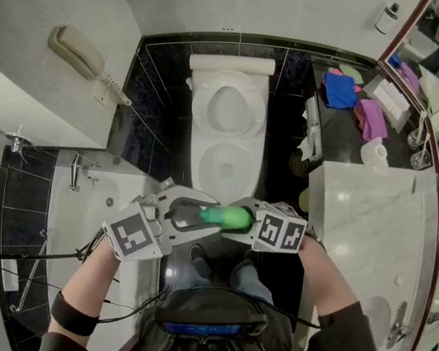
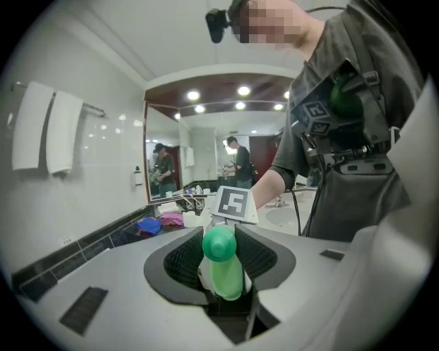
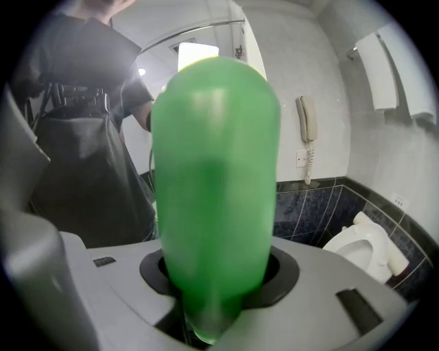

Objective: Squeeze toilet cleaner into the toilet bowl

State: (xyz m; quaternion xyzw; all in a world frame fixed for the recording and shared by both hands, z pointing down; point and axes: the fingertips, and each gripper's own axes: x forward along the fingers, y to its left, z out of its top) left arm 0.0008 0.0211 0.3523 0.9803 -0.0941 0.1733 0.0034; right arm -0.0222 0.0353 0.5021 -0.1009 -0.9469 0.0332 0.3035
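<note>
Clenching bottle (image 3: 212, 192) by its body with right tongs (image 1: 239, 218); gripping cap (image 2: 219, 245) end with left tongs (image 1: 190, 214), seemingly tight on the neck. Holding it level between both, well short of toilet (image 1: 204, 107) ahead, lid up. Still capped, so not ready for squeezing. Could spin or slip out of right tongs if twisted against smooth plastic with weak grip. Could squirt cleaner on floor (image 1: 179, 271) if squeezed hard just after opening, being not yet over bowl (image 1: 225, 163). Better to carry over bowl first.
</note>
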